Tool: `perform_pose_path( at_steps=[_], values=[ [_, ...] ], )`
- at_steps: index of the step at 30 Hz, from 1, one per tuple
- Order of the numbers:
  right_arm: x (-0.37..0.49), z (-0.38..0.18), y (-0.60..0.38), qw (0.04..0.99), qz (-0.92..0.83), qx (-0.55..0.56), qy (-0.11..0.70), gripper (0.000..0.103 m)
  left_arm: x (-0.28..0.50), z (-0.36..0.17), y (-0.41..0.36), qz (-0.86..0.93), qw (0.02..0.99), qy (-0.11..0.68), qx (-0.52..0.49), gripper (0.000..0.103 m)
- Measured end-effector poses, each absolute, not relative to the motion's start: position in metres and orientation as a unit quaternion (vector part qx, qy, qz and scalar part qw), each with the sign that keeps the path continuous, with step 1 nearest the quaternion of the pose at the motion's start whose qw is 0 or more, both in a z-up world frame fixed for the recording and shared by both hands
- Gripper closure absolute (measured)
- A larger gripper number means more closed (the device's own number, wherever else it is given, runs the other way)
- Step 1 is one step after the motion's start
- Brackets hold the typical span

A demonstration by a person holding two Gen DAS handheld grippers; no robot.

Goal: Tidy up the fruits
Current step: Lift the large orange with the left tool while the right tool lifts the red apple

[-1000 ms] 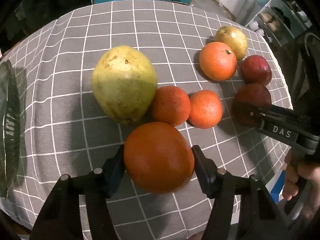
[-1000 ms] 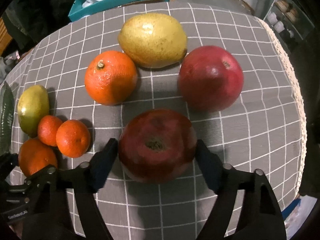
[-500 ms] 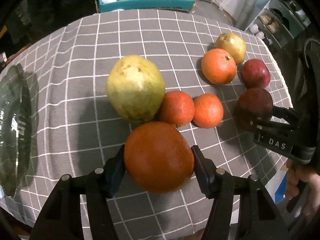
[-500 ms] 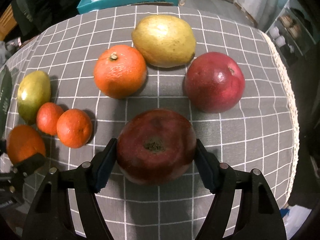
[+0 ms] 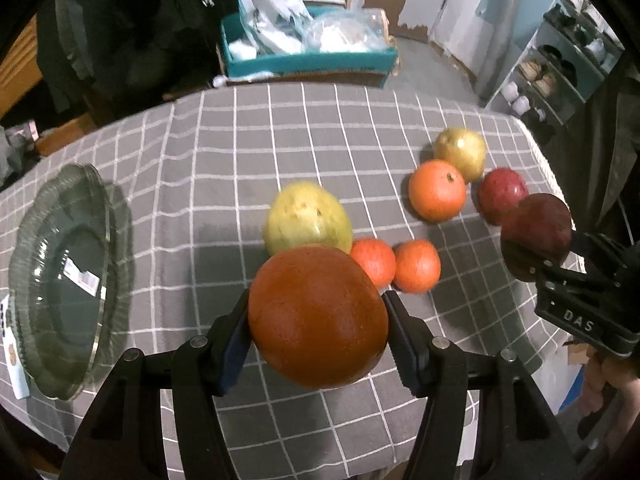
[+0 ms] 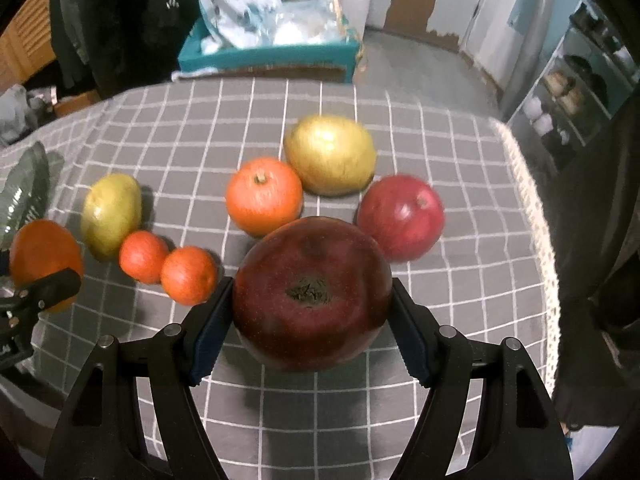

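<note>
My left gripper is shut on a large orange and holds it above the grey checked tablecloth. My right gripper is shut on a dark red apple, also lifted; it shows in the left wrist view too. On the cloth lie a yellow-green pear, two small mandarins, an orange, a yellow pear and a second red apple. A glass plate sits at the left.
A teal box with plastic bags stands behind the table. Shelves are at the back right. The table's right edge has a lace trim. A white label lies by the plate.
Both grippers have risen and pulled back with their fruit, so more of the table and room shows. The glass plate has come fully into the left wrist view.
</note>
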State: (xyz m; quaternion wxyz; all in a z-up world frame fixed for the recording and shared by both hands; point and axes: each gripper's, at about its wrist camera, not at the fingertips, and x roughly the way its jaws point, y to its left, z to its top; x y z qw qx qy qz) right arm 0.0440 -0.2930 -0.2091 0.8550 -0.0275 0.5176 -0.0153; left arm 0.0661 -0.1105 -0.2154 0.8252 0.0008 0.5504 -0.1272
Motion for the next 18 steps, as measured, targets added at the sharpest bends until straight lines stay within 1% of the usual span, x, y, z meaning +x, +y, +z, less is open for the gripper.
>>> perform_pose_path(
  at_steps=[4,18],
  values=[
    [0.047,-0.191,-0.300,0.868,-0.013,-0.032,0.496,0.029,0.067,-0.201,-0.105,-0.126,0.836,0.533,-0.002,0.040],
    [0.029,-0.120,-0.281,0.918,0.017,-0.029,0.396,0.029,0.056,-0.134,-0.088,-0.124,0.883,0.453,-0.009,0.040]
  ],
)
